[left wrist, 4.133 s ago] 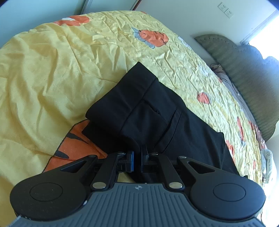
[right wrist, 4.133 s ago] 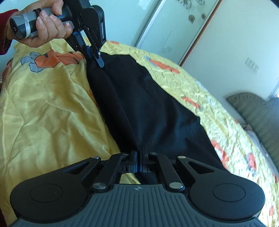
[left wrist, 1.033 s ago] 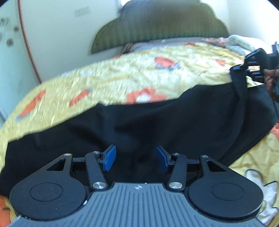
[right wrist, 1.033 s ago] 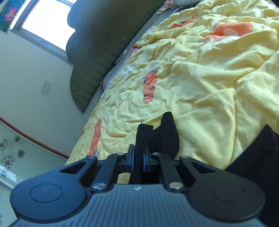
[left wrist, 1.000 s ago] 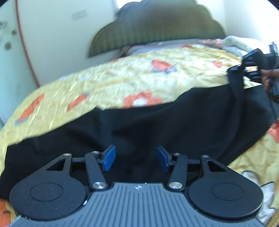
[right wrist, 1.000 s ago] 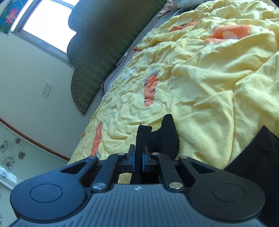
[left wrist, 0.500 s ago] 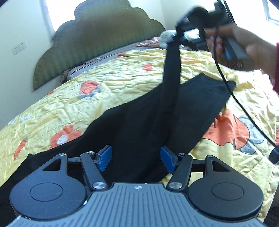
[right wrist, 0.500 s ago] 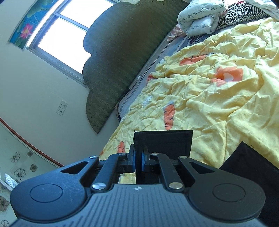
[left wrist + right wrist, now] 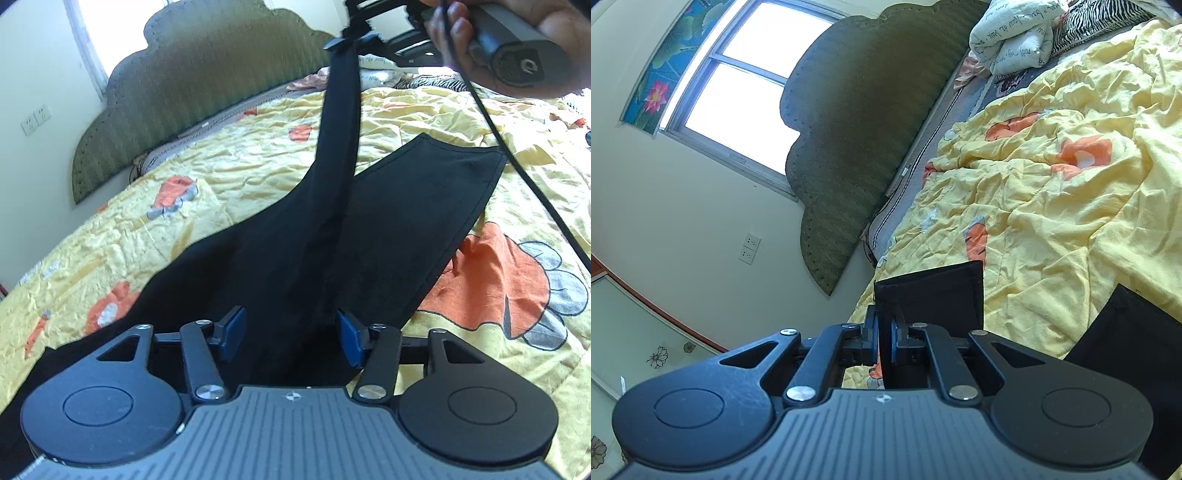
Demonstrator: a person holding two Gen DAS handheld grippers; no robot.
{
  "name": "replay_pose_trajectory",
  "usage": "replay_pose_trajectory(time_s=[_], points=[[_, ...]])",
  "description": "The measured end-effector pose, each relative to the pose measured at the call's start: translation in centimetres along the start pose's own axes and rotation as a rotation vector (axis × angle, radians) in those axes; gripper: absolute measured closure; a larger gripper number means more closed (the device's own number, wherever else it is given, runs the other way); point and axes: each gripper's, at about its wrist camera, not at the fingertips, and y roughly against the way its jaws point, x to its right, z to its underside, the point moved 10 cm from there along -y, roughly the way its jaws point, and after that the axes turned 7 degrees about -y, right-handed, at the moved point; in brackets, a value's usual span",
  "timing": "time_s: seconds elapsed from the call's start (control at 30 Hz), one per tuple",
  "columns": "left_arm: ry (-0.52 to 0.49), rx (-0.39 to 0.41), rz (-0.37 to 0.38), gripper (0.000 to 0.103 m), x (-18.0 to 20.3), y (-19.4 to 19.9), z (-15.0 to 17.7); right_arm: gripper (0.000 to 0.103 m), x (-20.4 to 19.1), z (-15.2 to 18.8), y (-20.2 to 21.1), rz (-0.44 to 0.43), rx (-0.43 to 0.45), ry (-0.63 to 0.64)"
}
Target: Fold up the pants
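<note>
Fold barely begun: right gripper (image 9: 883, 341) clenches one pants (image 9: 295, 251) leg hem upper frame, left gripper (image 9: 290, 334) closing, ungripped.

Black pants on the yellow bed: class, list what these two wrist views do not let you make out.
- Waistband end of the black pants: left wrist view, hidden behind the left hand-held gripper, whose jaws are closing.
- Lower hem of the lifted leg: right wrist view, covered by the right hand-held gripper.
- Hand: cut off by the top edge.
</note>
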Motion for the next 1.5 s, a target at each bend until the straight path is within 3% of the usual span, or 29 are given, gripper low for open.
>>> replay_pose_trajectory(time_s=[0.3,0.43,0.57,0.7,0.77,0.8,0.87,0.97,1.1,1.2,1.3,1.37,1.43,1.5], points=[[0.039,0.009,-0.055,0.048,-1.1,-0.6,0.3,0.096,8.5,-0.2,-0.7,0.155,-0.004,-0.087],[0.030,0.019,-0.068,0.047,-0.9,-0.7,0.1,0.093,10.5,0.1,-1.7,0.228,-0.045,-0.079],[0.035,0.025,-0.073,0.047,-1.0,-0.9,0.1,0.091,12.0,0.3,-2.8,0.240,-0.069,-0.123],[0.023,0.033,-0.080,0.048,-0.8,-0.8,0.2,0.090,12.9,0.5,-3.1,0.193,-0.061,-0.200],[0.023,0.037,-0.077,0.060,-0.7,-0.8,0.2,0.090,12.5,0.5,-2.7,0.141,-0.045,-0.196],[0.027,0.038,-0.070,0.063,-0.6,-0.7,0.2,0.091,12.2,0.5,-2.5,0.153,-0.042,-0.163],[0.037,0.040,-0.045,0.080,-0.3,-0.6,0.2,0.096,11.0,0.3,-2.0,0.159,-0.030,-0.097],[0.056,0.056,-0.030,0.090,-0.2,-0.3,0.0,0.097,8.5,-0.3,-1.5,0.097,-0.021,-0.107],[0.121,0.076,-0.028,0.093,-1.1,0.1,-0.3,0.096,4.7,-1.1,-2.0,0.044,-0.032,-0.062],[0.187,0.109,-0.083,0.094,-3.3,0.7,-1.2,0.096,1.4,-1.1,-2.5,-0.015,-0.041,-0.021],[0.273,0.183,-0.145,0.094,-5.9,2.7,-2.6,0.096,-2.1,-1.3,-1.0,-0.185,-0.005,-0.010],[0.297,0.221,-0.147,0.094,-6.4,3.7,-3.3,0.096,-3.0,-1.5,0.9,-0.244,0.034,0.026],[0.259,0.187,-0.081,0.094,-5.0,3.3,-3.2,0.096,-1.3,-1.7,2.2,-0.202,0.058,0.028],[0.256,0.124,0.009,0.094,-2.8,2.1,-2.1,0.096,3.2,-1.6,2.8,-0.081,0.050,-0.037]])
